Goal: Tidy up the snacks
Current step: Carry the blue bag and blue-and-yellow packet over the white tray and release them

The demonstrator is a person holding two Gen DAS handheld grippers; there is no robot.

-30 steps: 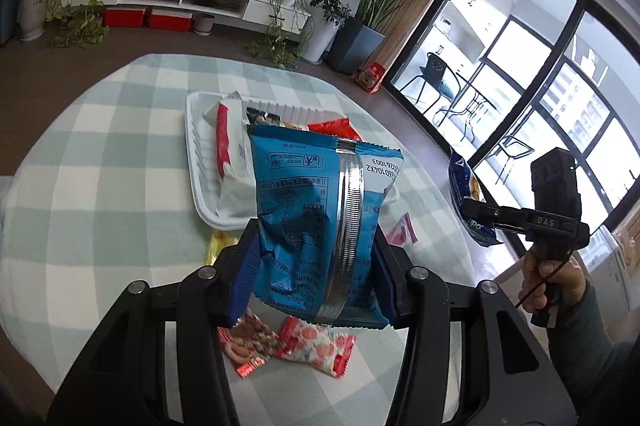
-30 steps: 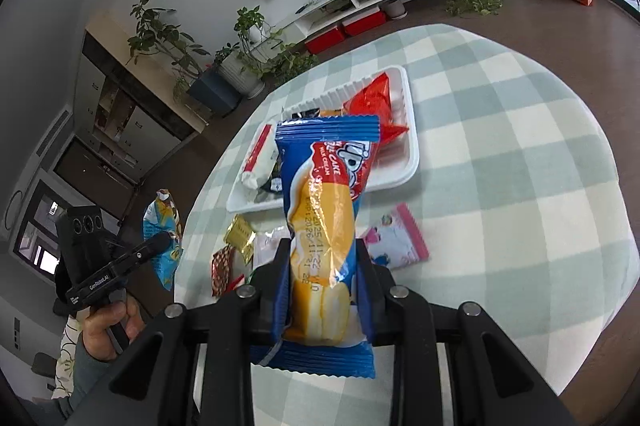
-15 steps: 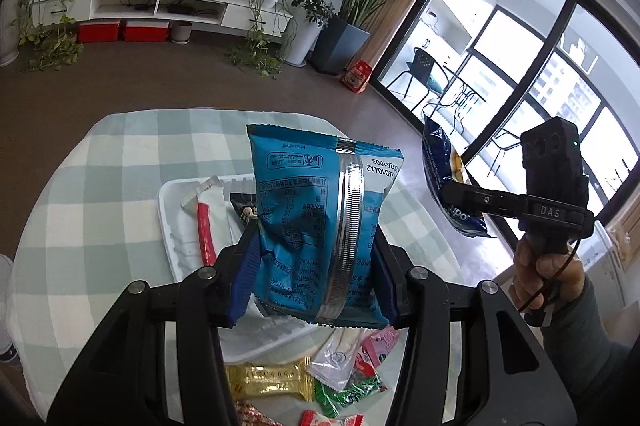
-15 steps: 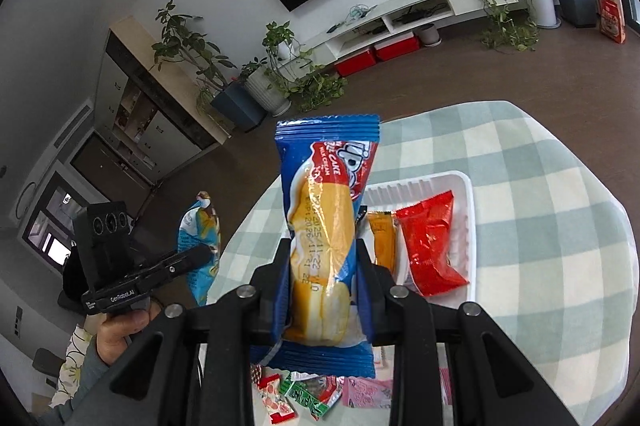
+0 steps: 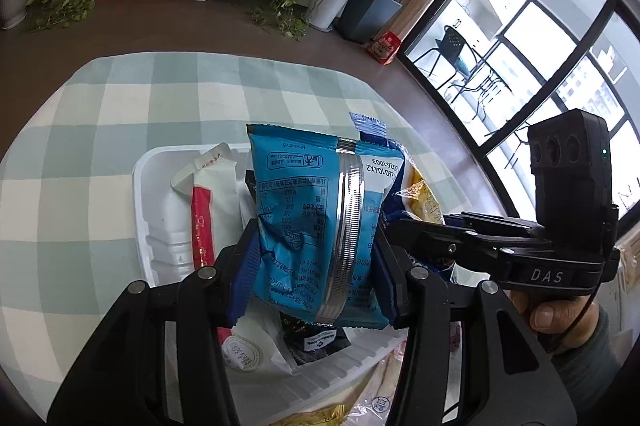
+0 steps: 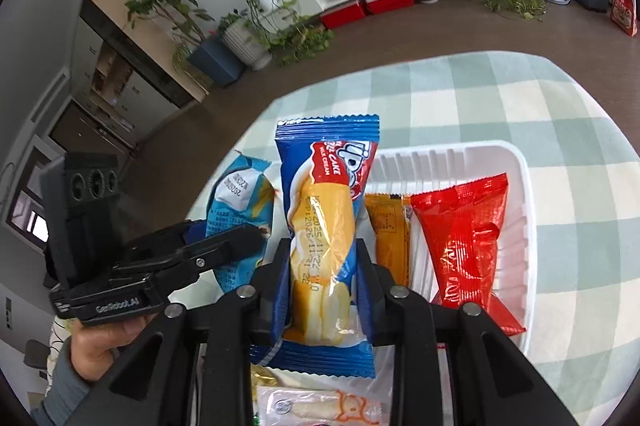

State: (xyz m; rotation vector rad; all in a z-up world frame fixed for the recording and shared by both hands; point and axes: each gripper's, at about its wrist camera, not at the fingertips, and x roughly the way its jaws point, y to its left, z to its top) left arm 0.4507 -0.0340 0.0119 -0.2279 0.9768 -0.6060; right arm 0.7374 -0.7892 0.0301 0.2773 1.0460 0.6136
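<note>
Left wrist view, left tongs [image 5: 312,266] clamping blue snack bag [image 5: 312,210], above white tray [image 5: 160,186]

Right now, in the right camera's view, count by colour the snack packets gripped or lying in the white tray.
Blue: 2, blue-and-yellow cake packet in the right gripper, light blue packet in the left gripper.
Orange: 1, orange foil packet in the white plastic tray.
Red: 1, red foil packet.
Total: 4

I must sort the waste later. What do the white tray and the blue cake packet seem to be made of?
White tray: probably foam or thin plastic, matte, with ribbed walls. Blue cake packet: glossy plastic film, with crimped ends and a clear window.
</note>
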